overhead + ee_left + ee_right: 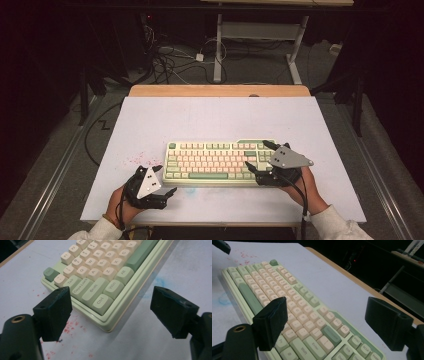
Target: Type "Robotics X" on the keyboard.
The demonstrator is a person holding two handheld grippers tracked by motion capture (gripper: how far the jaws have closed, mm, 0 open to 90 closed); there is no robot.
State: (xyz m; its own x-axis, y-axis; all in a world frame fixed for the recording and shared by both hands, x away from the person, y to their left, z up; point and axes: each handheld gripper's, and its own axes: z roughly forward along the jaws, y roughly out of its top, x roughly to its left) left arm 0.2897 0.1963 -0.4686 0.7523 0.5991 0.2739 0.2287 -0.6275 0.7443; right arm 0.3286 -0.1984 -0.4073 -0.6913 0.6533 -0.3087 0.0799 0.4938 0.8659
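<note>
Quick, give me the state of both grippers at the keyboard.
Left gripper: open, holding nothing, at the keyboard's left corner.
Right gripper: open, holding nothing, over the keyboard's right end.

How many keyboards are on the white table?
1. The pale green plastic keyboard with cream and green keys lies near the middle of the white table, toward the person's edge, between the black left gripper and the black right gripper.

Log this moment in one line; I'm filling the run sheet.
keyboard: flat on table | left gripper: open, off its corner | right gripper: open, over right end
</note>
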